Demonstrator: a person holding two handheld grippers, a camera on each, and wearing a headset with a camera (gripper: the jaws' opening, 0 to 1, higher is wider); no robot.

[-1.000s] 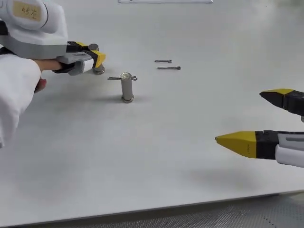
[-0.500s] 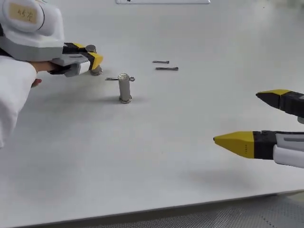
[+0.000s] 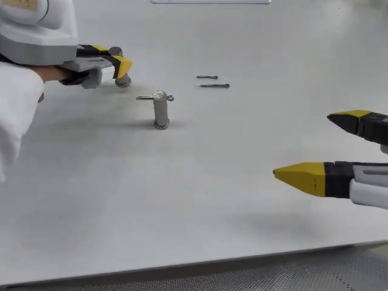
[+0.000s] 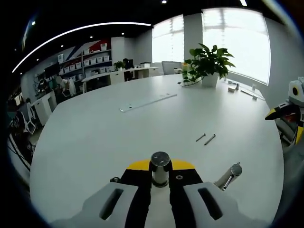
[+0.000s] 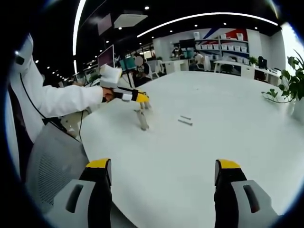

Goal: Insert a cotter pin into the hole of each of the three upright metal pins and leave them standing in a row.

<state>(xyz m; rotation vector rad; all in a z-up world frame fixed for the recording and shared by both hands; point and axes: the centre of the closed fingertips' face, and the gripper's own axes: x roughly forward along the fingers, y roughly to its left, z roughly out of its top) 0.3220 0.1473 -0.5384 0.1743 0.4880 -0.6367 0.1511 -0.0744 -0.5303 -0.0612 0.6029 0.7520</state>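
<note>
My left gripper (image 3: 120, 65) is shut on an upright metal pin (image 4: 160, 167) at the far left of the white table; that held pin (image 3: 120, 79) stands with its base at the table. A second metal pin (image 3: 160, 110) stands near it with a cotter pin (image 3: 147, 97) through its head. That pin (image 4: 229, 175) also appears to the right of the left jaws. Two loose cotter pins (image 3: 213, 82) lie farther right on the table, seen again as cotter pins (image 4: 205, 138). My right gripper (image 3: 315, 148) hangs open at the right, well away from the parts. The right gripper (image 5: 161, 171) holds nothing.
A flat metal strip (image 4: 147, 101) lies at the table's far side. A potted plant (image 4: 208, 65) stands beyond it. The table's front edge (image 3: 182, 267) runs close below the right gripper. A white sleeve (image 3: 15, 103) covers the left side.
The left gripper with its held pin has shifted slightly left and up in the picture. The right gripper stays about where it was, open.
</note>
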